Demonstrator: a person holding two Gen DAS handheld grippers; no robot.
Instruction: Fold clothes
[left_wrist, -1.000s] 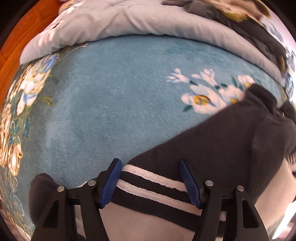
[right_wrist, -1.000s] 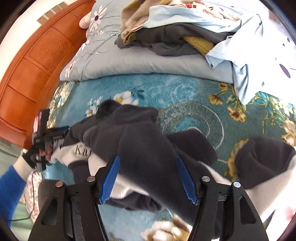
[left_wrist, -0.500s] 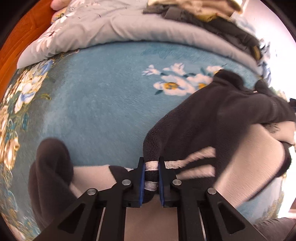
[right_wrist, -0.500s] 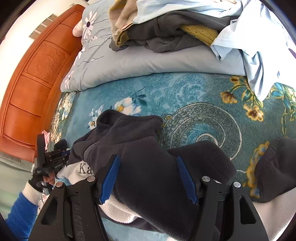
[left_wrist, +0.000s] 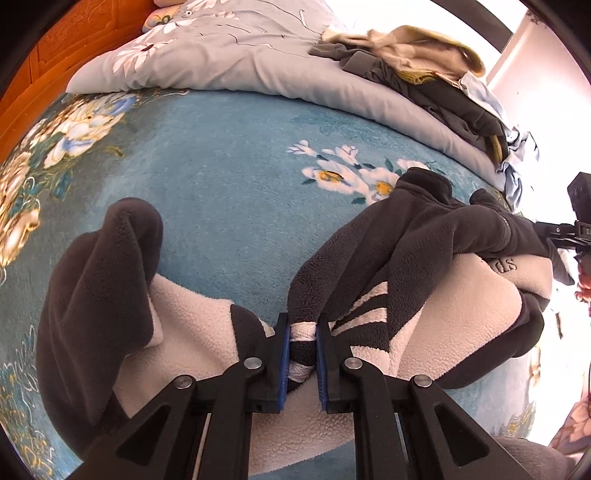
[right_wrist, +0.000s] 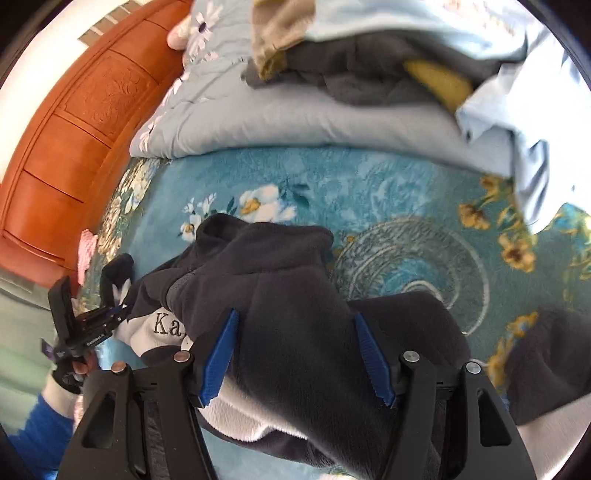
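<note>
A dark grey and white fleece jacket (left_wrist: 424, 258) lies bunched on the blue floral blanket (left_wrist: 221, 177). My left gripper (left_wrist: 302, 354) is shut on its white-striped edge, with one dark sleeve (left_wrist: 99, 280) lying to the left. In the right wrist view the same jacket (right_wrist: 295, 295) fills the foreground, and my right gripper (right_wrist: 295, 354) is open with dark fleece lying between its blue pads. The left gripper (right_wrist: 110, 317) shows at the jacket's left edge.
A grey quilt (left_wrist: 240, 62) lies along the back with a pile of unfolded clothes (left_wrist: 424, 70) on it. A light blue garment (right_wrist: 524, 122) hangs over the quilt at right. The orange wooden headboard (right_wrist: 66, 147) stands at left.
My left gripper closed on the striped edge of the jacket and has lifted and pulled it back. My right gripper stayed open and moved forward over the jacket.
</note>
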